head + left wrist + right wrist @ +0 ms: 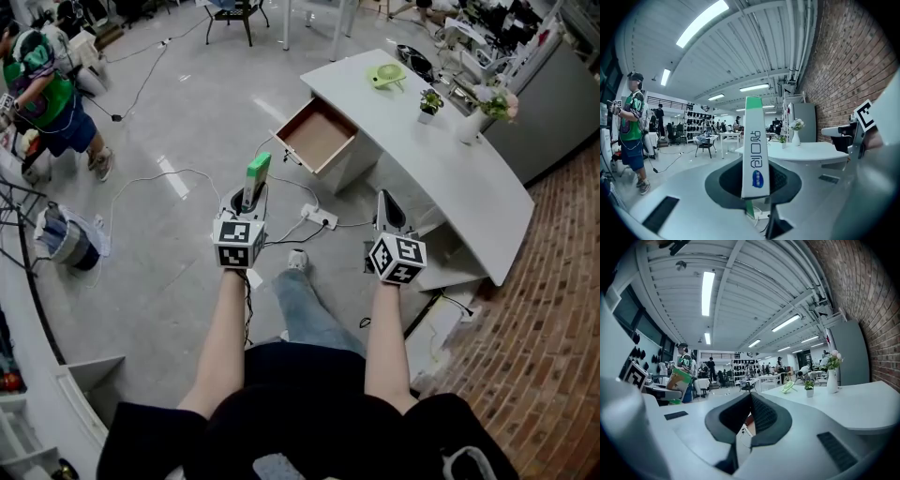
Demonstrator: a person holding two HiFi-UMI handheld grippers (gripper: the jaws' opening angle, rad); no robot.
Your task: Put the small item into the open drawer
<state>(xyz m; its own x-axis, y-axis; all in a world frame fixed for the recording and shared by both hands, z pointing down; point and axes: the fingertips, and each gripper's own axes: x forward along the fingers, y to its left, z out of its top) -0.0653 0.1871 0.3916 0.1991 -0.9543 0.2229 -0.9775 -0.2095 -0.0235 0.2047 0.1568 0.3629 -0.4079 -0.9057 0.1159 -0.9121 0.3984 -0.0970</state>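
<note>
A small green and white box (pixel 258 172) stands upright between the jaws of my left gripper (pixel 247 200), which is shut on its lower part. In the left gripper view the box (pixel 753 150) rises out of the left gripper (pixel 754 183). The open drawer (pixel 319 136), brown inside and bare, sticks out of the white curved desk (pixel 450 169) ahead and to the right of the box. My right gripper (pixel 386 199) is level with the left one, nearer the desk. In the right gripper view the right gripper (pixel 751 397) has its pads together and holds nothing.
On the desk stand a green fan (pixel 385 75), a small potted plant (pixel 429 103) and a vase of flowers (pixel 480 116). A power strip (pixel 320 218) and cables lie on the floor between me and the drawer. A person (pixel 42 94) stands far left.
</note>
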